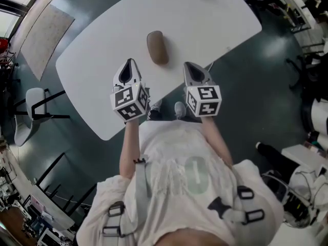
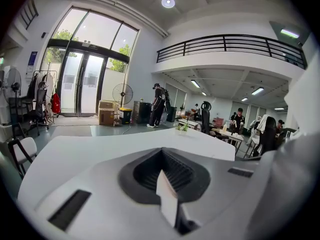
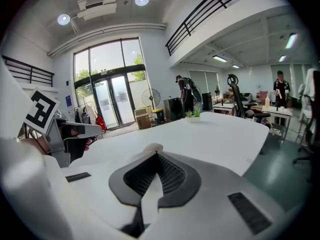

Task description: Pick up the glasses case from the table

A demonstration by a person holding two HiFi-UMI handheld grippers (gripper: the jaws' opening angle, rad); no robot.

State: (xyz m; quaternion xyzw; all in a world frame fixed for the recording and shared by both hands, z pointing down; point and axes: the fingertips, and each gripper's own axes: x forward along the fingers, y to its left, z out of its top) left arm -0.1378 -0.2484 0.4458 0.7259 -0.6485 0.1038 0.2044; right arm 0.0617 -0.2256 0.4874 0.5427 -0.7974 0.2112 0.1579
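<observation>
One big white table (image 1: 205, 19) fills most of the head view, w/ dark floor all round it. A person stands at its near edge, arms out, one gripper in each hand.

L gripper (image 1: 131, 61) & R gripper (image 1: 187, 64) sit side by side over the near part of the table, a gap btw them. Both are shut tight: in each gripper's own view the two jaws meet in a point w/ nothing btw them. So both hold nothing.

The case (image 1: 157, 47) is brown, long & round at the ends. It lies flat on the table, alone, nothing touching it. It is just ahead of the grippers, past their tips, lined up w/ the gap btw them. Its long side runs away from the person, approx the same way the grippers point, far end leaning a bit to the L.

Which is nearer? Prob. about the same; the L tip looks a tiny bit closer in the head view. But in the right gripper view the case (image 3: 151, 147) peeks up as a tan bump right over the tip, so R looks aimed at it. The left gripper view doesn't show it.

I think the pick isn't begun yet. Whichever gripper goes must open first, wide enough for the short way across the case. A small plant (image 3: 192, 113) sits far off at the table's far end.
</observation>
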